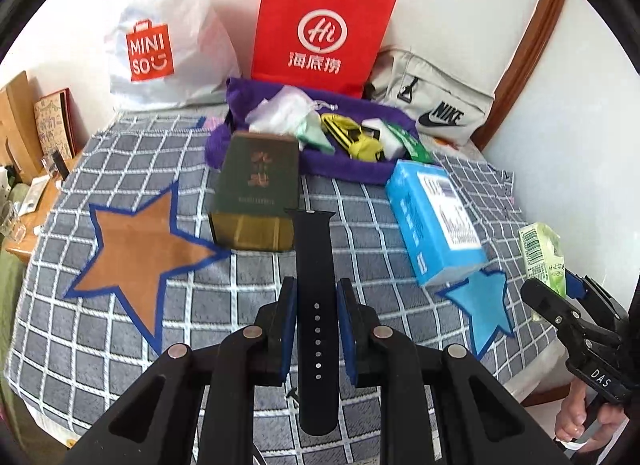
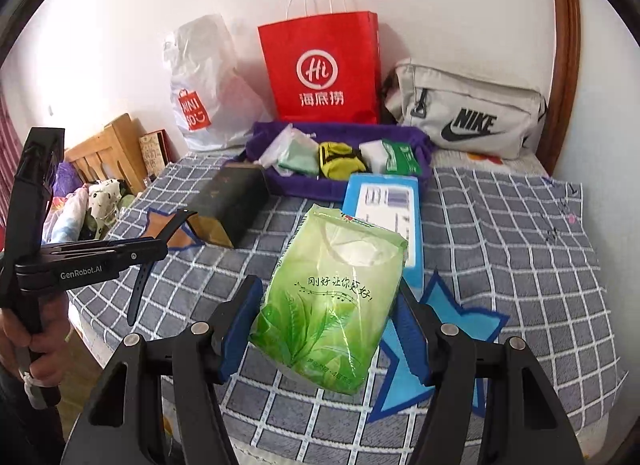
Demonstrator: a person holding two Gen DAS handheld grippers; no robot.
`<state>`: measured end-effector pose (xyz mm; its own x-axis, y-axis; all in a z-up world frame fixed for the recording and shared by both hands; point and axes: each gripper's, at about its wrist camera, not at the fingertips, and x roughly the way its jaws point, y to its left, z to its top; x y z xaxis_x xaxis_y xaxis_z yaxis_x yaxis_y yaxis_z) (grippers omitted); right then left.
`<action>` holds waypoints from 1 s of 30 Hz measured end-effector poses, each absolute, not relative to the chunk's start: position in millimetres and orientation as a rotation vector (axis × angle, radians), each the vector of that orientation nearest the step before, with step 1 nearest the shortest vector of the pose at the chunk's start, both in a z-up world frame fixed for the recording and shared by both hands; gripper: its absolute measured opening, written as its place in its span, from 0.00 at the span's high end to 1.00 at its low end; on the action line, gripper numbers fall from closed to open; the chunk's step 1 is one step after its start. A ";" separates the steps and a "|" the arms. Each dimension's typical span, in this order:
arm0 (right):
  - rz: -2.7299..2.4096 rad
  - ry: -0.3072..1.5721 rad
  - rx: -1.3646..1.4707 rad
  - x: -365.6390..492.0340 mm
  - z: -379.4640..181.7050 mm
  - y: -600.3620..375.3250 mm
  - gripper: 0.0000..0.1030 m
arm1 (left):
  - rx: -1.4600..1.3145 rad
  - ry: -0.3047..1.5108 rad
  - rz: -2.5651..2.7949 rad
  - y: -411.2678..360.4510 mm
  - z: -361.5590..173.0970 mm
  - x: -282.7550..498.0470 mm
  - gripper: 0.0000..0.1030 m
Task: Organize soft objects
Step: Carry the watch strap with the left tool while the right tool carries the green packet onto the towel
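left wrist: low over the bed [image 1: 120,337], facing the wall, red paper bag [image 1: 324,25] centred | right wrist: further right, same heading, slightly nearer the Nike bag [image 2: 472,113] | shared: purple tray [image 1: 352,169], both boxes, bags, checked blanket

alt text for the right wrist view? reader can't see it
The right gripper holds a green tissue pack above a checked bedspread. Behind lie a blue box, a purple tray of small items and a red paper bag; the left gripper holds a black watch strap.
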<state>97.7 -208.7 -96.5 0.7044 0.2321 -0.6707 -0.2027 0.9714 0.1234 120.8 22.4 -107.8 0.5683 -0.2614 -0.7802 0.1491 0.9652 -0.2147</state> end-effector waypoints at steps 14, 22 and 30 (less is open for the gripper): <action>0.223 0.730 0.011 137.4 -71.2 -204.7 0.38 | -0.133 0.880 -0.214 34.5 -76.2 150.6 0.82; 0.207 0.716 0.008 163.6 -56.8 -205.4 0.38 | -0.143 0.857 -0.190 48.0 -61.1 173.4 0.82; 0.202 0.711 0.029 185.1 -51.3 -207.5 0.38 | -0.154 0.848 -0.189 54.2 -51.2 200.2 0.82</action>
<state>185.1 -207.5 -51.3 0.7389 0.1937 -0.6454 -0.1739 0.9802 0.0950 200.2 54.2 -51.2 0.6464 -0.2264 -0.7287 0.1038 0.9722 -0.2100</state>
